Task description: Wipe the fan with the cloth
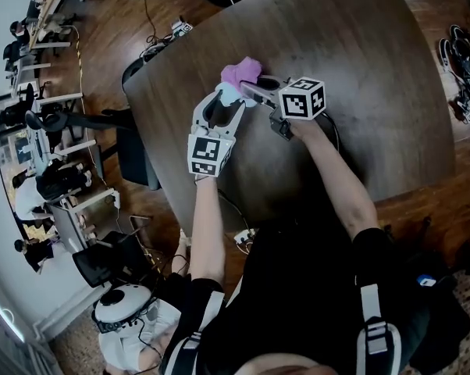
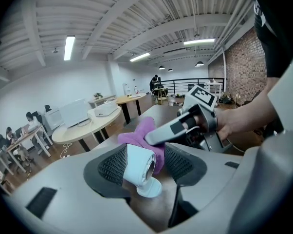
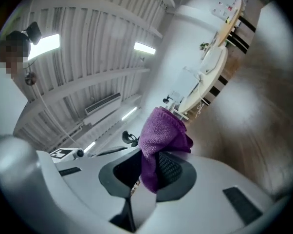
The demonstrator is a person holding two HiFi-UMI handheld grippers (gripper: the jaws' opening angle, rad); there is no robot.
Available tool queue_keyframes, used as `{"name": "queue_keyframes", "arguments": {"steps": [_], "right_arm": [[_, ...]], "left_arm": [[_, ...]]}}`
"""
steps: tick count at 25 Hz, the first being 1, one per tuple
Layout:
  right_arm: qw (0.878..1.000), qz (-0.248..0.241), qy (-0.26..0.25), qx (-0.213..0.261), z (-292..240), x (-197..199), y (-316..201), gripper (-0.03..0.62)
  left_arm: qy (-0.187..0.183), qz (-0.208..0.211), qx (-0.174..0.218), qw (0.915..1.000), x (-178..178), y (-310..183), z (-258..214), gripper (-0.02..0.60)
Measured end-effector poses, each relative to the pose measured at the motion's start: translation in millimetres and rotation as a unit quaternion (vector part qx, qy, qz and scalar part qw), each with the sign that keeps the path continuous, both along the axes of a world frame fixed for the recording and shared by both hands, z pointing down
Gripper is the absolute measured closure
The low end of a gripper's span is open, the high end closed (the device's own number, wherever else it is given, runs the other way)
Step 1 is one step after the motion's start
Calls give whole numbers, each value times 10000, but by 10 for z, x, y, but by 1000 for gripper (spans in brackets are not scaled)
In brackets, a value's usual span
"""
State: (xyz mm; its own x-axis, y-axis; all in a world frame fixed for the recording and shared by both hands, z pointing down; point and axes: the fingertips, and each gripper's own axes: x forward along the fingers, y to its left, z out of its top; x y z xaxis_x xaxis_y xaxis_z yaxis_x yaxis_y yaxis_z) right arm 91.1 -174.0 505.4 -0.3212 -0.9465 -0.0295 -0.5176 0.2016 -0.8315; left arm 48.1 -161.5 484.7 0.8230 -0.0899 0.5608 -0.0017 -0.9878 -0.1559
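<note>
Dark wooden table [image 1: 375, 92] below, and the left gripper [image 2: 145, 165] has its jaws closed on the small white fan [image 2: 137, 168], base down at the tabletop. The right gripper [image 3: 147, 172] pinches the purple cloth [image 3: 161, 130] tight, cloth touching the fan's far side.

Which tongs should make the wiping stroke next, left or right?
Right. The right tongs grip the purple cloth, which lies against the white fan. The left tongs are clamped on that fan, steadying it.
</note>
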Motion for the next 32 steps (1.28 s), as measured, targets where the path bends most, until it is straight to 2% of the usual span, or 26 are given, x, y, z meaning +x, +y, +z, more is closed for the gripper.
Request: {"name": "queue_keyframes", "arguments": {"steps": [3,6,9,12,16,17,18,19,20,22,23,24,26,28,32], "right_arm": [[9981,136,-397,-441,393,-35,-14,537],[9950,208,-389,-901,712,-56,-53,537],[9883,228,90,-1508,1010,-55,-79,537],[9765,154,485,-2096,1180,-53,-67,537],[9437,184,1392,-2994,1311,165,81,537],[9388,273,1575,-3053,1281,255,128,537],[9396,364,1688,-2955,1198,327,148,538],[9482,428,1668,-2670,1059,362,132,537],[9628,449,1483,-2214,870,356,86,537],[9888,376,814,-1191,469,273,-29,539],[9944,293,515,-871,347,213,-74,538],[9964,187,349,-753,317,142,-109,538],[9944,-27,370,-994,506,-17,-150,538],[9866,-94,505,-1548,850,-103,-137,538],[9583,-179,1076,-2642,1290,-81,8,537]], "left_arm": [[41,-17,-54,10000,8,12,-13,345],[42,-19,-61,10000,12,-6,-21,345],[56,-38,-56,10000,0,-17,-33,345],[114,-57,-76,9999,-13,-20,-42,345],[99,-79,-81,9999,4,-2,-30,345],[88,-73,-81,9999,10,6,-24,345],[84,-68,-81,9999,14,9,-21,345],[92,-66,-80,9999,15,7,-21,345],[109,-72,-81,9999,15,0,-25,345],[150,-99,-90,9998,18,-16,-35,345],[162,-113,-96,9998,19,-19,-37,345],[167,-124,-103,9997,18,-18,-35,345],[169,-141,-122,9997,12,-8,-23,345],[193,-164,-146,9996,8,2,-14,345],[288,-215,-163,9992,21,3,-11,345]]}}
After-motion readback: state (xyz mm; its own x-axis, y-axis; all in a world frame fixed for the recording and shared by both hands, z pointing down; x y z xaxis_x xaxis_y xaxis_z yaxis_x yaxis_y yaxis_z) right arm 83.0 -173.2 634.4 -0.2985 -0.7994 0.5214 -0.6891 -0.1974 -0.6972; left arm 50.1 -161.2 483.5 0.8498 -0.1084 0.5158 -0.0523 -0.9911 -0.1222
